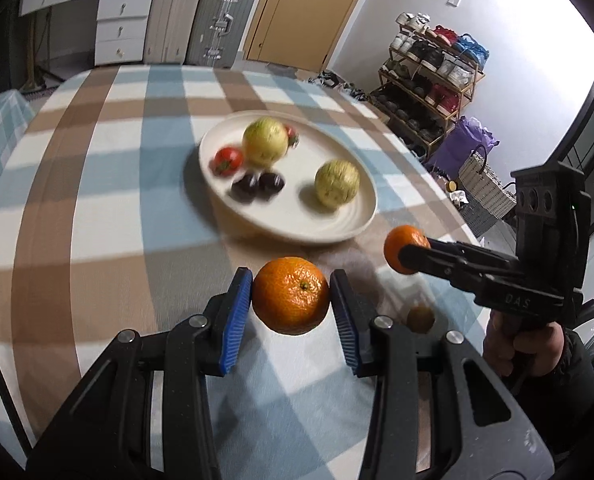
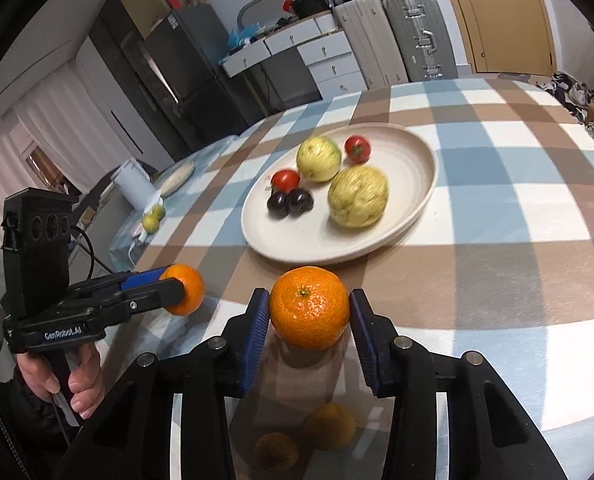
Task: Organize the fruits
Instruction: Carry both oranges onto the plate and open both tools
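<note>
My left gripper [image 1: 291,300] is shut on an orange mandarin [image 1: 290,295], held above the checked tablecloth just short of the cream plate [image 1: 361,216]. My right gripper [image 2: 309,312] is shut on a second mandarin [image 2: 309,307], also in front of the plate [image 2: 417,208]. Each gripper shows in the other's view, the right one [image 1: 407,250] with its mandarin [image 1: 401,246] and the left one [image 2: 179,288] with its mandarin [image 2: 187,290]. The plate holds two yellow-green fruits [image 2: 357,196], two red tomatoes [image 2: 285,180] and two dark plums [image 2: 289,202].
A kiwi [image 1: 420,319] lies on the cloth beside the left gripper; below the right gripper lie a kiwi [image 2: 276,450] and a yellowish fruit [image 2: 331,426]. A paper roll [image 2: 131,184] and green fruits [image 2: 153,218] sit at the far left. Suitcases and a shoe rack stand beyond the table.
</note>
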`<state>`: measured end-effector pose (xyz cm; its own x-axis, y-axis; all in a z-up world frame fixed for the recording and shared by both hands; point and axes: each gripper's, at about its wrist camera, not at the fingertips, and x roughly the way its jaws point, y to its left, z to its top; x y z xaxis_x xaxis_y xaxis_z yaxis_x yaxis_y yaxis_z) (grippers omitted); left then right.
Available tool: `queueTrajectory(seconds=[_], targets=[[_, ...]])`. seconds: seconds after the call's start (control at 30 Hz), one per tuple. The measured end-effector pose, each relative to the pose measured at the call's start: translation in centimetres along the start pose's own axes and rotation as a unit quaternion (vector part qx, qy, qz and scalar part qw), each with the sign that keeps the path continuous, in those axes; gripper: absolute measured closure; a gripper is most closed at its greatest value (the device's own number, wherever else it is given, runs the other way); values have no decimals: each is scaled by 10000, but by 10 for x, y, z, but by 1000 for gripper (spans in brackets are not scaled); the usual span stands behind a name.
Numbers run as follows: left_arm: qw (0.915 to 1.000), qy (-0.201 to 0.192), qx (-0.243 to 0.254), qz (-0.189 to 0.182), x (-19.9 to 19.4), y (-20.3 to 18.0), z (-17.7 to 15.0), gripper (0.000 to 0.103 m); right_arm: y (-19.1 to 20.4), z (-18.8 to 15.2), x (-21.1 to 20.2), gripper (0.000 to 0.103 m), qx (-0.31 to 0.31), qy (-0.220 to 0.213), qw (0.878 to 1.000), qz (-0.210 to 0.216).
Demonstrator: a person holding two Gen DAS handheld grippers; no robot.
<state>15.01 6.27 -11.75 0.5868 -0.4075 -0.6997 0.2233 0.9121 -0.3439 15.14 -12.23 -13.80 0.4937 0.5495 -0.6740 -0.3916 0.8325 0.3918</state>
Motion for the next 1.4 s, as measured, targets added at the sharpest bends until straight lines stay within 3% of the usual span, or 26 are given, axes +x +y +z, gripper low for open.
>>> queueTrajectory(seconds=[0.43,0.67,0.97,1.4], targets=[[9994,-45,286,-178,34,-24,86,66,-15,39,-19,62,-78,-366,9993,31],[9985,-12,539,8,66,-40,130,66,-27,69,-14,62,-176,-467,9987,-67],[9976,410,481,-265,124,-46,179,66,-45,97,8,62,-140,-407,9987,-259],[9927,1087,393,-336,192,-40,192,66,-62,111,51,62,-128,-75,9992,-361]])
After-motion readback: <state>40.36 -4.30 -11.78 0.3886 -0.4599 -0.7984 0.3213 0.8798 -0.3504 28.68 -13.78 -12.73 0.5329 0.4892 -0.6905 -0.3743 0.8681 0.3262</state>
